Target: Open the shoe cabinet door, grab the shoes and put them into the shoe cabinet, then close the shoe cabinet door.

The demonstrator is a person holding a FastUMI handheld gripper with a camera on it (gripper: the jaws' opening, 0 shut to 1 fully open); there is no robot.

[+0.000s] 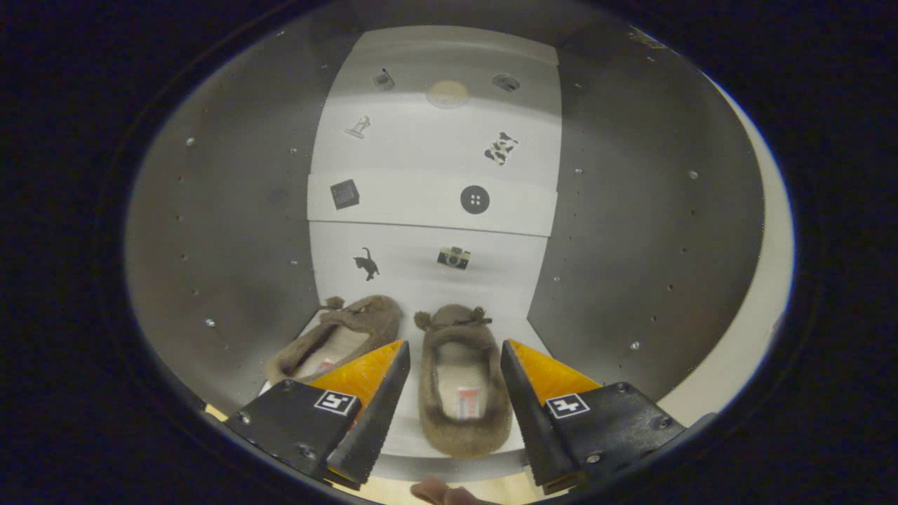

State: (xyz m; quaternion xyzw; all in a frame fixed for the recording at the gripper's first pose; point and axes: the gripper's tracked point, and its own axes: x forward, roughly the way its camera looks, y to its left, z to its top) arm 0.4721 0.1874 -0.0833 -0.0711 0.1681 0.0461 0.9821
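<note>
Gripper (454, 393) fingers spread, holding nothing; both slippers (459, 379) rest on the cabinet floor (421, 435), one lying between them. Risk: either finger snagging it on withdrawal, dragging it out

Pale back panel (435, 140) carries small printed stickers: black cat (366, 264), camera (454, 257), round black button (475, 200), dark cube (344, 193). Grey side walls (231, 210) with rows of small holes flank it. Light is dim and even. Cream outer edge (758, 280) shows on the right.
</note>
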